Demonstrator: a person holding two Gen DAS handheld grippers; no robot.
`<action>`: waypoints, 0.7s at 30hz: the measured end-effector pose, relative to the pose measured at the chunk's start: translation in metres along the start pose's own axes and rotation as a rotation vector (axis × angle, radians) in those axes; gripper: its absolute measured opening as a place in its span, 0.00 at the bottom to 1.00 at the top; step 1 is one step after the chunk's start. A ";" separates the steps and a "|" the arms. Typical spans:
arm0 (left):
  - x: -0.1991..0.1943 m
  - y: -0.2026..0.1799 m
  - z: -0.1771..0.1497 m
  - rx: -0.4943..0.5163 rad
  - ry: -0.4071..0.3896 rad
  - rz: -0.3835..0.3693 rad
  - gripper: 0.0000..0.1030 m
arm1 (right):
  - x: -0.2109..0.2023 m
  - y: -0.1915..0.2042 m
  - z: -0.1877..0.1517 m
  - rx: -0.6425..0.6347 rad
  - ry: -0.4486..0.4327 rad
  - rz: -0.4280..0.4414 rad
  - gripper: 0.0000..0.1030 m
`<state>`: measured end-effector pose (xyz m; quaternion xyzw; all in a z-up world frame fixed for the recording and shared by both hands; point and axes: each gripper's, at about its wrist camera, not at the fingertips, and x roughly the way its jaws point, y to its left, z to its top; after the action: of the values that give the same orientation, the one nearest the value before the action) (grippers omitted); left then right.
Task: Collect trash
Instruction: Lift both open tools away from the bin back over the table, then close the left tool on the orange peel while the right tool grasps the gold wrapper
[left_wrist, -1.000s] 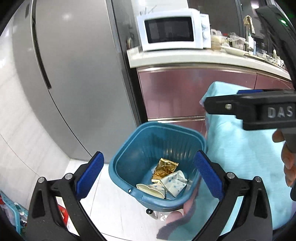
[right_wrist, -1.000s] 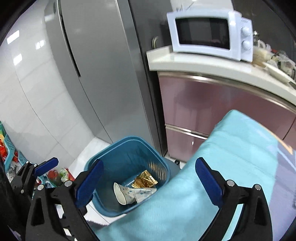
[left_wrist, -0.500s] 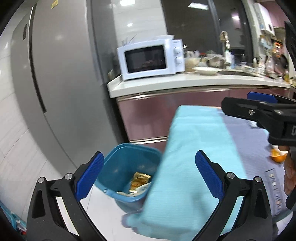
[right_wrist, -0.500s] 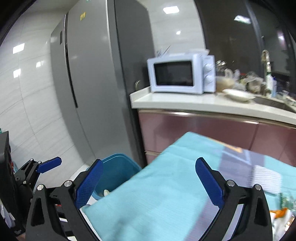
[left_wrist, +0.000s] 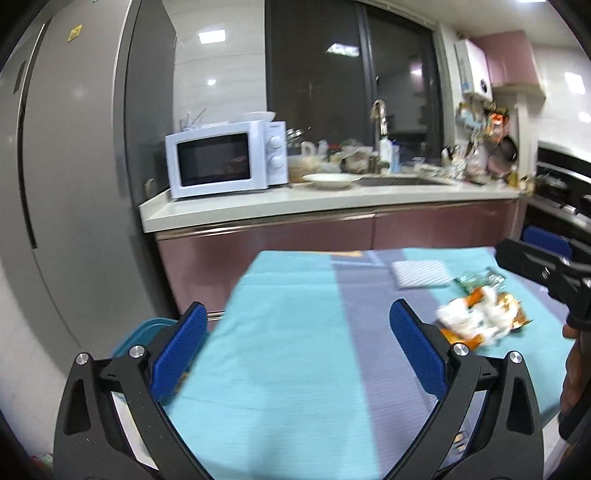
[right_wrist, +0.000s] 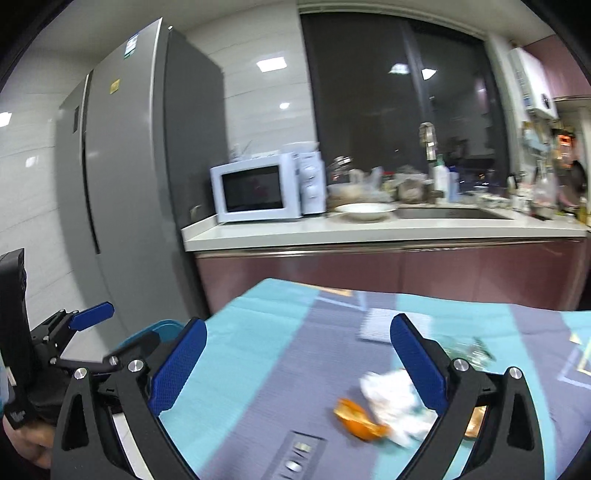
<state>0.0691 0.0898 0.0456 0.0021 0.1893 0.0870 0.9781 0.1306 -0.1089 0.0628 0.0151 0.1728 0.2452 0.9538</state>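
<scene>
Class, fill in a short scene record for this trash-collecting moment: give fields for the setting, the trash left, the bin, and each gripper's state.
setting: kitchen, table with turquoise and grey cloth in front of counter with white microwave
trash left: crumpled white paper and orange peel on the cloth, with wrappers beside them
bin: blue trash bin at the table's left end, mostly hidden, contents not visible
left gripper: open, empty
right gripper: open, empty, nearest the trash
</scene>
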 end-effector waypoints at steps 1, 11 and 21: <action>0.000 -0.006 -0.002 -0.007 -0.007 -0.019 0.94 | -0.006 -0.006 -0.003 0.006 -0.006 -0.022 0.93; 0.007 -0.063 -0.032 -0.014 0.032 -0.171 0.95 | -0.058 -0.064 -0.050 0.041 -0.029 -0.235 0.93; 0.045 -0.121 -0.042 0.077 0.143 -0.306 0.95 | -0.064 -0.121 -0.085 0.109 0.066 -0.346 0.93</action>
<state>0.1155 -0.0232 -0.0143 0.0045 0.2598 -0.0701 0.9631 0.1050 -0.2503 -0.0106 0.0289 0.2169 0.0681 0.9734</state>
